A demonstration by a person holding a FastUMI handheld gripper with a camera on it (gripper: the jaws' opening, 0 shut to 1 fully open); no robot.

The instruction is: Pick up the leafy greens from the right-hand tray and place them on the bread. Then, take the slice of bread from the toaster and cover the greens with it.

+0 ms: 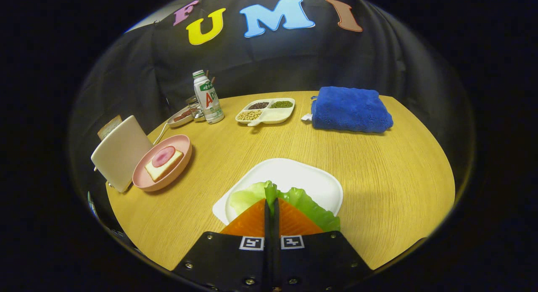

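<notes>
I'm seeing the claw (271,201) pinching closed on the leafy greens (309,206) at bottom centre, over the white tray (307,176). Bread (164,164) is sitting on the pink plate (143,180) at left, toaster (119,151) just beside it on the worktop (378,166).

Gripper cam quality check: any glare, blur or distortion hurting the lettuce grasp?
Gripper view: strong fisheye bend, the table edge curves; focus sharp on the leafy greens pinched in the shut gripper; soft even light, mild shadow right of the white tray; no glare on the pink plate; far bottle slightly soft.
</notes>
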